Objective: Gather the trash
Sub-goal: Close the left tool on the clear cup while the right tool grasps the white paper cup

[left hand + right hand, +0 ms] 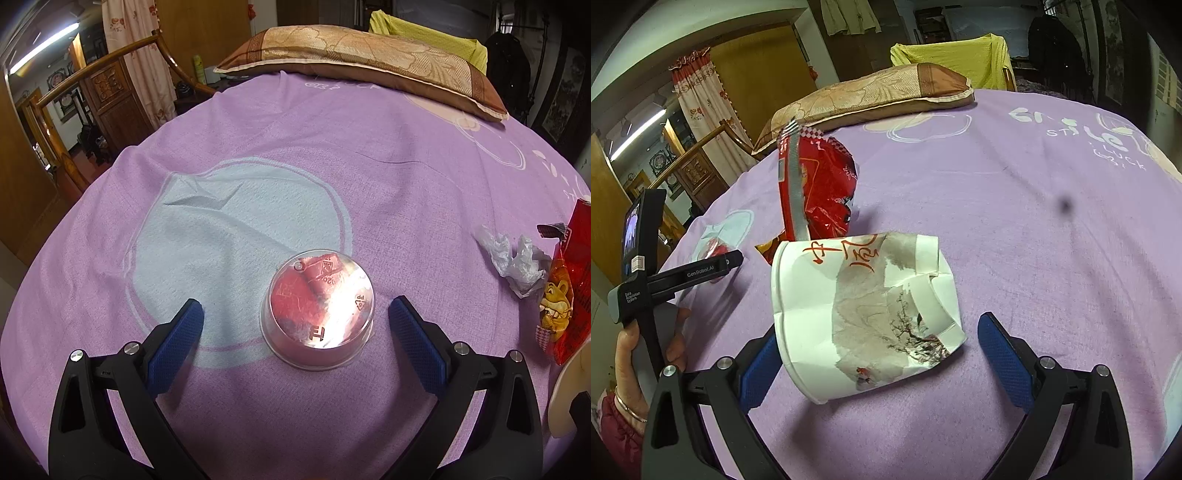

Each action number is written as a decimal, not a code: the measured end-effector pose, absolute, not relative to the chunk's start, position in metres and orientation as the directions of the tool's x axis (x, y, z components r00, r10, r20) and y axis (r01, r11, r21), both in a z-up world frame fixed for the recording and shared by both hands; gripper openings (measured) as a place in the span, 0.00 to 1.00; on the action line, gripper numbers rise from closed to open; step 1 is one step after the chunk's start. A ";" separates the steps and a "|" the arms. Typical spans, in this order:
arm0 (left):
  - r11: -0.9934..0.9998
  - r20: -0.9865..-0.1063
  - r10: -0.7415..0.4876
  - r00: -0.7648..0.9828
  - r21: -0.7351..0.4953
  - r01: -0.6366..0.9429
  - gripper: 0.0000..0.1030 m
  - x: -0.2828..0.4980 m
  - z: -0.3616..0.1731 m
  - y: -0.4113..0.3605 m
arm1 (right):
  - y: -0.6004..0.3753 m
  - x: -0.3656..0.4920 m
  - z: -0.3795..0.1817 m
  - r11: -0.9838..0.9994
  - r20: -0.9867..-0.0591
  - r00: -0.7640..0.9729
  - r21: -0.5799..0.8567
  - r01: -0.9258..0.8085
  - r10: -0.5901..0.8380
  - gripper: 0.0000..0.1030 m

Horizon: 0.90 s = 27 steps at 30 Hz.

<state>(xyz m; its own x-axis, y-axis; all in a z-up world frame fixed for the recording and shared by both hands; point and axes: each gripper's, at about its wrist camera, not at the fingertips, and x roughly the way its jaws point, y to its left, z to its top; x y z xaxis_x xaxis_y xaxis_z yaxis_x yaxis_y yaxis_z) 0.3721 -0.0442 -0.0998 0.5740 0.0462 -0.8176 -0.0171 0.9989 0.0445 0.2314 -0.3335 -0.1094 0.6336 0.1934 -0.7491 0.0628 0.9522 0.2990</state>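
Observation:
A clear plastic cup point(317, 314) stands upside down on the purple bedsheet point(332, 155), with red trash inside. My left gripper point(295, 312) is open with the cup between its blue fingers, not touching. A crumpled white plastic scrap point(517, 258) and a red snack bag point(569, 288) lie at the right. In the right wrist view a crushed white paper cup point(864, 317) lies on its side between the open fingers of my right gripper point(879, 339). The red snack bag point(820, 192) lies just behind it.
A brown patterned pillow point(369, 59) lies at the head of the bed, with a yellow cloth point(424, 37) behind. Wooden furniture point(114, 103) stands to the left. The left hand-held gripper point(683, 275) shows at the left of the right wrist view.

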 end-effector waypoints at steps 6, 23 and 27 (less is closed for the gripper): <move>0.999 -0.817 0.041 0.575 0.045 -0.008 0.95 0.371 -0.099 -0.045 | -0.341 0.233 -0.109 0.939 -0.735 0.649 0.332 0.090 0.198 0.95; 0.980 -0.668 0.006 0.744 0.153 0.130 0.55 0.329 -0.071 -0.075 | -0.329 0.205 -0.082 0.979 -0.667 0.740 0.196 0.062 0.086 0.78; 0.971 -0.579 0.030 0.815 0.211 0.115 0.55 0.313 -0.058 -0.084 | -0.328 0.198 -0.070 0.979 -0.643 0.761 0.196 0.054 0.087 0.57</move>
<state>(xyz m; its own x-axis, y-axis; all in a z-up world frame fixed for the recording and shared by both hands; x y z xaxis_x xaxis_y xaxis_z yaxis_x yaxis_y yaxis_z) 0.3125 -0.0837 -0.0577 0.8150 0.0296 -0.5787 0.1147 0.9707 0.2112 0.1981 -0.3275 -0.0701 0.7610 0.0870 -0.6428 0.0540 0.9790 0.1964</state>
